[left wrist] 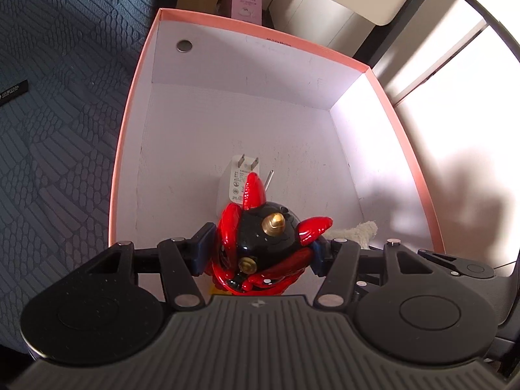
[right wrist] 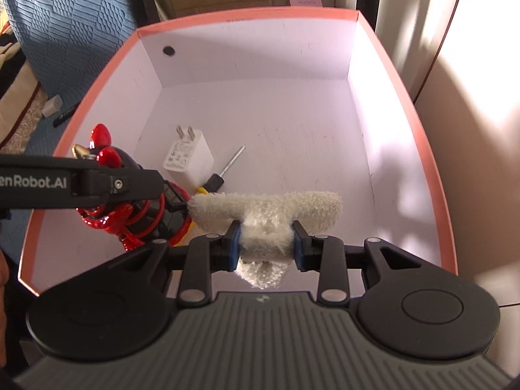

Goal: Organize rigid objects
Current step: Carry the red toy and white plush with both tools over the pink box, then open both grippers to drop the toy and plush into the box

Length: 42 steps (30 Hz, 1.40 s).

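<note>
Pink-rimmed box (right wrist: pixel 403 104) sits under both tools. Your left gripper (left wrist: pixel 260 250) clamps the red-black figurine (left wrist: pixel 269 243); right gripper (right wrist: pixel 267 242) clamps the fuzzy white toy (right wrist: pixel 269 209), long axis crosswise. Charger (right wrist: pixel 190 159) lies directly ahead-below the left.

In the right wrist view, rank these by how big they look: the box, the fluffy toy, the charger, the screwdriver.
Largest to smallest as they look:
1. Box
2. Fluffy toy, though it sits close to the camera, which inflates it
3. Charger
4. Screwdriver, partly hidden, so its rank against the charger is unsure
</note>
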Available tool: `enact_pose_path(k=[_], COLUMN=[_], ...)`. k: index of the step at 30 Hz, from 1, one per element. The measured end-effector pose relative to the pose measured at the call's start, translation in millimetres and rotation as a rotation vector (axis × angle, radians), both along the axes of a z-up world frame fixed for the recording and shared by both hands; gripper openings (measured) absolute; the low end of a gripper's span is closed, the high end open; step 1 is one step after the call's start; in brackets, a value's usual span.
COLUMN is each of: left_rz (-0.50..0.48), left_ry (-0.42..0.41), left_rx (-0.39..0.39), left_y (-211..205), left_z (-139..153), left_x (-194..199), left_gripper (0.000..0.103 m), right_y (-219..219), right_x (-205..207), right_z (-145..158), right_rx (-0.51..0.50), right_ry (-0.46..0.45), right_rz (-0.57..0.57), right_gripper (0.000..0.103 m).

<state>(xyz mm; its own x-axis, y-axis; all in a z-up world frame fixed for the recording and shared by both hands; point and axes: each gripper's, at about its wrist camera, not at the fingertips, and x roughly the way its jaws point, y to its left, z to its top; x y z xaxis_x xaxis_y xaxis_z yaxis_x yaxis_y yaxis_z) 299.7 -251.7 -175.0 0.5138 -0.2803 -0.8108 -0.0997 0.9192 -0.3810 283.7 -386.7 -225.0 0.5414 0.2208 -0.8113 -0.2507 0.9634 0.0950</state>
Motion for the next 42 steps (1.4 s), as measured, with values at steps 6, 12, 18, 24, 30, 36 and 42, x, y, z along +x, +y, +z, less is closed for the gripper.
enact_pose_path(k=[6, 12, 18, 24, 30, 36, 42], left_rz=[-0.033, -0.051, -0.022, 0.002, 0.037, 0.071, 0.097], left_ry=[0.001, -0.077, -0.175, -0.283, -0.357, -0.399, -0.425], left_rx=[0.022, 0.037, 0.048, 0.085, 0.094, 0.090, 0.095], left_y=[-6.2, -4.9, 16.5, 33.1, 52.3, 73.9, 92.0], left_z=[4.4, 32.0, 71.4, 113.8, 139.1, 150.4, 152.4], left_x=[-2.2, -16.0, -39.6, -67.9, -99.4, -123.0, -145.3], left_gripper=[0.068, 0.070, 0.070, 0.070, 0.070, 0.070, 0.070], right_y=[1.7, 5.6, 8.2, 15.2, 29.2, 46.1, 68.3], right_x=[-2.5, -9.0, -24.9, -53.0, -76.4, -97.8, -117.6], right_z=[6.8, 29.7, 67.3, 96.2, 118.3, 131.9, 130.2], right_rx=[-0.006, 0.010, 0.039, 0.063, 0.070, 0.072, 0.057], right_ry=[-0.015, -0.058, -0.145, -0.215, -0.284, -0.338, -0.348], right_rz=[0.002, -0.022, -0.044, -0.034, -0.005, 0.027, 0.065], right_gripper=[0.037, 0.038, 0.038, 0.038, 0.038, 0.038, 0.038])
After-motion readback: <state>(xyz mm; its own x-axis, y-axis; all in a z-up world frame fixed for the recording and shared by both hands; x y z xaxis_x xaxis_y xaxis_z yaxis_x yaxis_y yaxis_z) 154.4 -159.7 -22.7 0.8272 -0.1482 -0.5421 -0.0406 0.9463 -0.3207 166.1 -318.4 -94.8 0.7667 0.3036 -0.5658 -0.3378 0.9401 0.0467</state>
